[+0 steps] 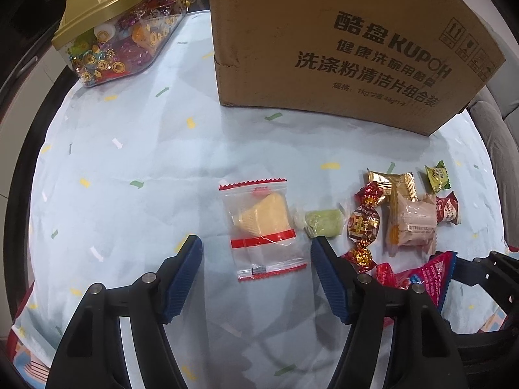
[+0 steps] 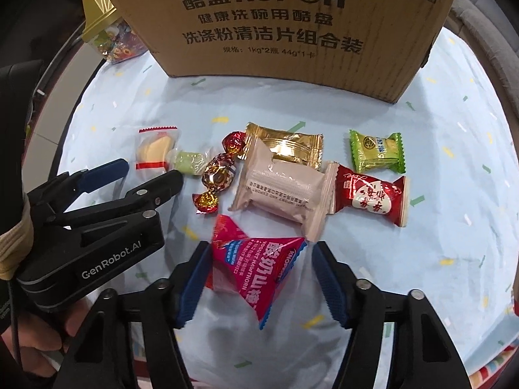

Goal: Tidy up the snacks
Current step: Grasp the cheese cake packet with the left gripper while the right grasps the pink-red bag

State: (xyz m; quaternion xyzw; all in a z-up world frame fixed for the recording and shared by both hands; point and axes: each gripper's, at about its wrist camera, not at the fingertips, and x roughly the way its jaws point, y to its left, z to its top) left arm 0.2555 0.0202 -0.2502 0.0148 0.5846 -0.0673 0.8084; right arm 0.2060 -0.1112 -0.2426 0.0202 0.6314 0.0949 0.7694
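On desk (image 1: 129, 162), under pale patterned cloth, snacks lay in loose row before cardboard box (image 1: 340, 42). Left claw (image 1: 256, 275) stood open, fingers either side of clear red-striped packet (image 1: 259, 223), pads not touching it. Right claw (image 2: 259, 285) open around pink triangular hawthorn packet (image 2: 256, 265); pad contact not evident. Gold-lidded candy jar (image 1: 120, 29) sat far left, well apart.

1. Right gripper (image 2: 256, 278): jaws apart, astride the pink pouch (image 2: 256, 269); pads not touching it.
2. Left gripper (image 2: 147, 170): left side, near the clear packet (image 2: 155, 149).
3. Box (image 2: 292, 22): far side.
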